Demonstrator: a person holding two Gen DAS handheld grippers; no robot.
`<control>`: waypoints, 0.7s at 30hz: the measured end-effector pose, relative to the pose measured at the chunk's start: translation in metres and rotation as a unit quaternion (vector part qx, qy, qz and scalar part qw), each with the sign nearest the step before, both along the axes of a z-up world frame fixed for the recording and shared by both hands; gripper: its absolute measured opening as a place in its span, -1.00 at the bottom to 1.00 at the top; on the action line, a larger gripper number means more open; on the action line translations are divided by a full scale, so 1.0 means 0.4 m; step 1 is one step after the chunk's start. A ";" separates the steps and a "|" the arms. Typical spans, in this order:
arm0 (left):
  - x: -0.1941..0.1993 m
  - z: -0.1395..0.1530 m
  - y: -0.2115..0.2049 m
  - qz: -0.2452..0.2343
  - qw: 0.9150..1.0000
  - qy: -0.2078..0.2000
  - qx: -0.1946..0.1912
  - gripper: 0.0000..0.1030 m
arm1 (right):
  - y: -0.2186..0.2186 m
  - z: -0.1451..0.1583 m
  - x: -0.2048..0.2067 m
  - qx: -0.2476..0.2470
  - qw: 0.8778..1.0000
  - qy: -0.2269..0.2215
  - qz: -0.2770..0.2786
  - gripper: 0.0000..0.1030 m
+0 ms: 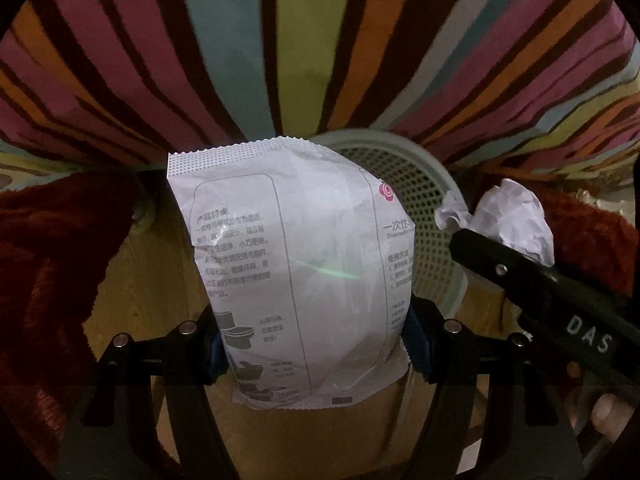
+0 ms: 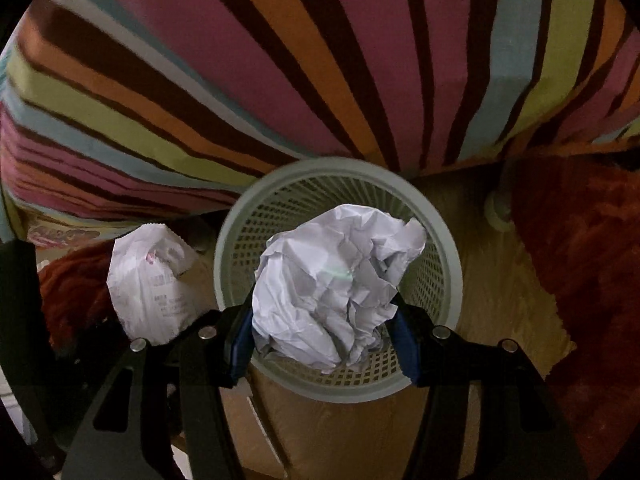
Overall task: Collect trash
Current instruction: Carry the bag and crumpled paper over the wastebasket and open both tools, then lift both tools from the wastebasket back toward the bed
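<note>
1. You look down on a wooden floor (image 2: 496,280), light brown with visible grain.
2. A striped fabric (image 1: 304,40) in pink, orange, green, blue and dark brown fills the upper part of both views.
3. A dark red fluffy rug (image 2: 580,260) lies on the floor at both sides.
4. The light is dim and warm.

in the left wrist view the white packet (image 1: 296,264) covers most of the mesh basket (image 1: 424,208), leaving only part of its rim and right wall visible, and the packet's small print is too fine and blurred to read. in the right wrist view the crumpled paper (image 2: 332,284) hides the basket's floor, so its contents cannot be told. the striped fabric (image 2: 320,60) is cut off by the picture's edges in both views.
</note>
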State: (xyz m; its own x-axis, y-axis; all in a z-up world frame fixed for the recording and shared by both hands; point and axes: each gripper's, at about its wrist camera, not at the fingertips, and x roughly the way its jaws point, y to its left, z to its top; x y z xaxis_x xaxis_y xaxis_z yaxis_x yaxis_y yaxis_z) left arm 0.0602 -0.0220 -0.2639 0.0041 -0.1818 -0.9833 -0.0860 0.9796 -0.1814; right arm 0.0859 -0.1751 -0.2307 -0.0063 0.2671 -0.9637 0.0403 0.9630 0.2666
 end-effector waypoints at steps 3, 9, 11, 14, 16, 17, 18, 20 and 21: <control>0.003 -0.021 -0.016 -0.010 1.000 0.009 0.003 0.31 | 0.002 -0.024 0.005 -0.004 1.000 0.014 -0.001 0.07; 0.009 -0.052 -0.029 -0.019 0.999 0.034 -0.007 0.33 | 0.017 -0.057 0.009 -0.007 0.999 0.035 -0.002 0.15; 0.009 -0.071 -0.037 -0.023 0.998 0.050 -0.003 0.37 | 0.017 -0.075 0.009 -0.016 0.999 0.047 -0.004 0.41; 0.007 -0.090 -0.043 -0.030 0.997 0.064 0.006 0.56 | 0.016 -0.102 0.004 -0.029 0.997 0.065 -0.010 0.58; 0.009 -0.090 -0.045 -0.031 0.998 0.060 0.008 0.57 | 0.013 -0.106 0.002 -0.032 0.997 0.069 -0.014 0.59; 0.010 -0.087 -0.046 -0.031 0.998 0.057 0.007 0.57 | 0.011 -0.107 0.001 -0.033 0.997 0.070 -0.018 0.59; 0.012 -0.085 -0.045 -0.031 0.998 0.054 0.007 0.57 | 0.008 -0.107 0.001 -0.032 0.997 0.070 -0.022 0.59; 0.012 -0.079 -0.042 -0.030 0.998 0.050 0.007 0.57 | 0.003 -0.105 -0.001 -0.031 0.997 0.070 -0.027 0.59; 0.014 -0.081 -0.039 -0.029 0.998 0.050 0.007 0.57 | 0.003 -0.105 -0.003 -0.032 0.997 0.070 -0.028 0.59</control>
